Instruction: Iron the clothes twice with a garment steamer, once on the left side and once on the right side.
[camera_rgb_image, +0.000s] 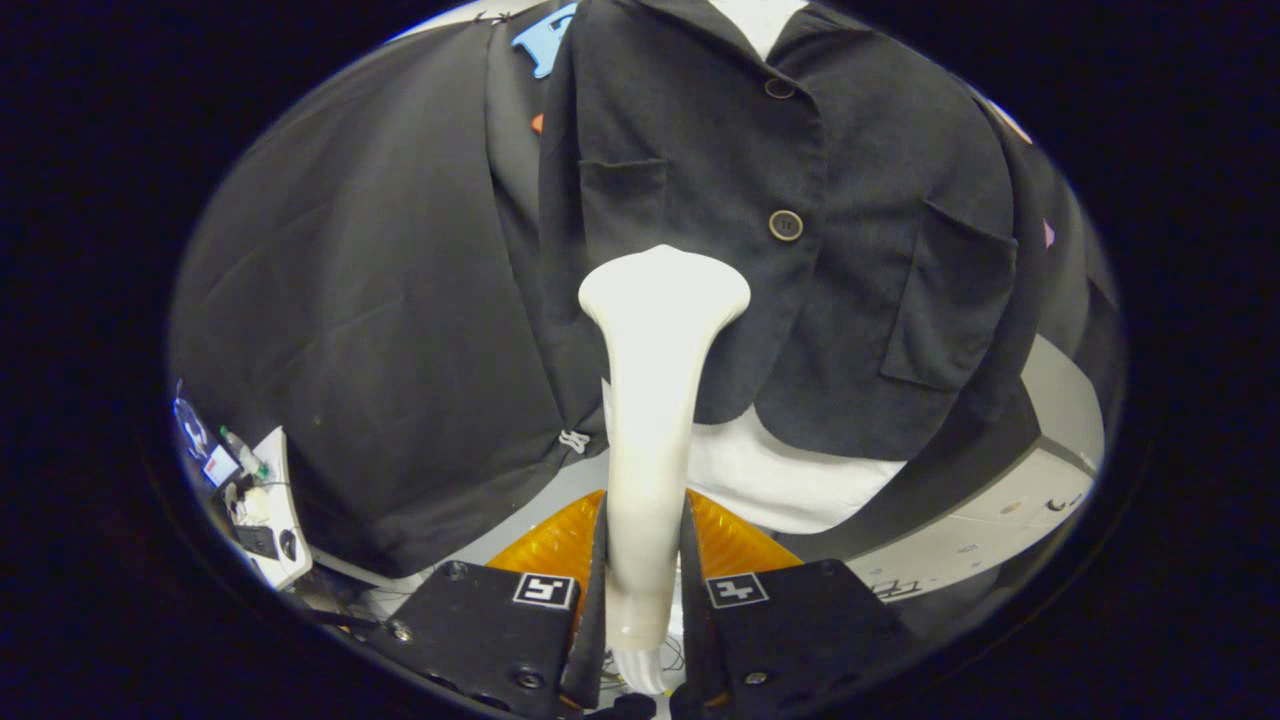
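A white garment steamer (655, 400) stands upright between my fingers, its handle pinched on both sides, so my gripper (645, 560) is shut on it. Its flared head (663, 285) rests against the lower front of a black button-up jacket (760, 220) worn by a white mannequin torso (790, 480). The head sits just left of the button line, below the middle button (785, 225) and beside the left chest pocket (620, 195). A second pocket (945, 300) lies to the right.
Black cloth (360, 330) hangs behind and left of the jacket. An orange object (550, 545) lies just beyond my fingers under the mannequin. A white table corner (270, 510) with small devices is at the far left; a white ledge (1010, 510) runs to the right.
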